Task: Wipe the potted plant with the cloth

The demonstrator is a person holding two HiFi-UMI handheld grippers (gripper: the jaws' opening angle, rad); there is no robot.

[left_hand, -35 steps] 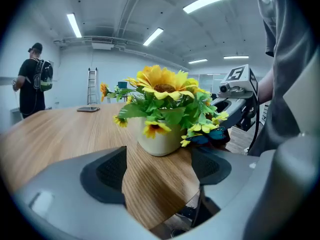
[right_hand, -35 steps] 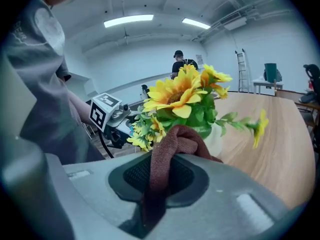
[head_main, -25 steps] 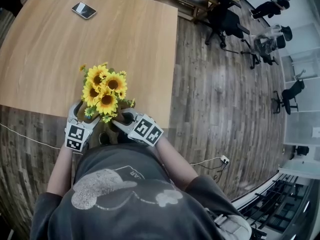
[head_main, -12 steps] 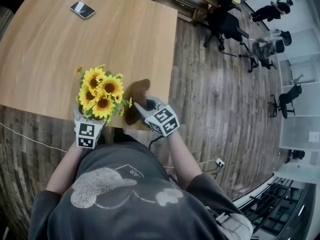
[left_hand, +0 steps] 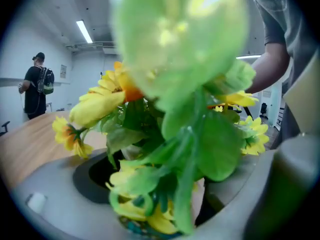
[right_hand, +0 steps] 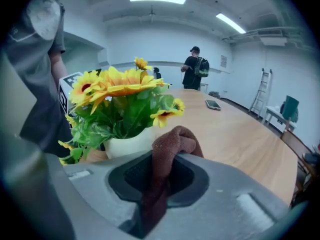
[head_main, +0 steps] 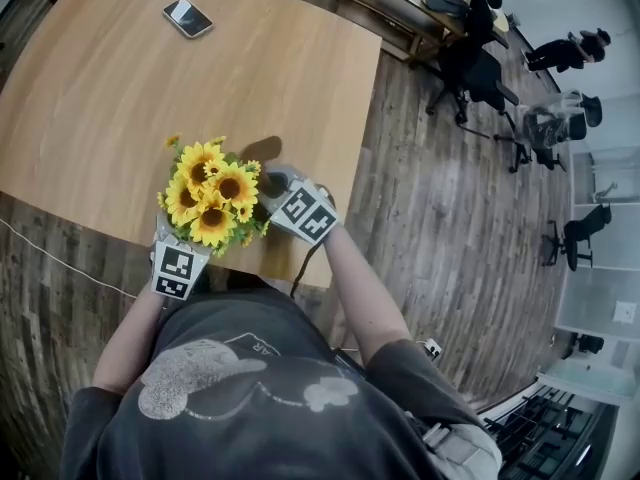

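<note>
The potted plant, yellow sunflowers (head_main: pixel 212 196) with green leaves in a white pot (right_hand: pixel 131 143), stands near the front edge of the wooden table (head_main: pixel 110 88). My right gripper (head_main: pixel 277 182) is just right of the blooms, shut on a brown cloth (right_hand: pixel 172 143) that bulges up between its jaws. My left gripper (head_main: pixel 178 253) reaches in from the front, its tips hidden under the flowers. Its jaws have just been closing but stand wide, with leaves and blooms (left_hand: pixel 190 149) between them, and no pad is seen pressing. The pot is hidden in the head view.
A phone (head_main: pixel 187 17) lies at the table's far side. Office chairs (head_main: pixel 470 58) and seated people stand on the wood floor to the right. A person in black (right_hand: pixel 194 69) stands beyond the table. A cable (head_main: pixel 60 268) runs across the floor at the left.
The right gripper with the cloth has come from the front of the pot round to the right of the flowers, close beside them. The left gripper has shifted slightly under the blooms.
</note>
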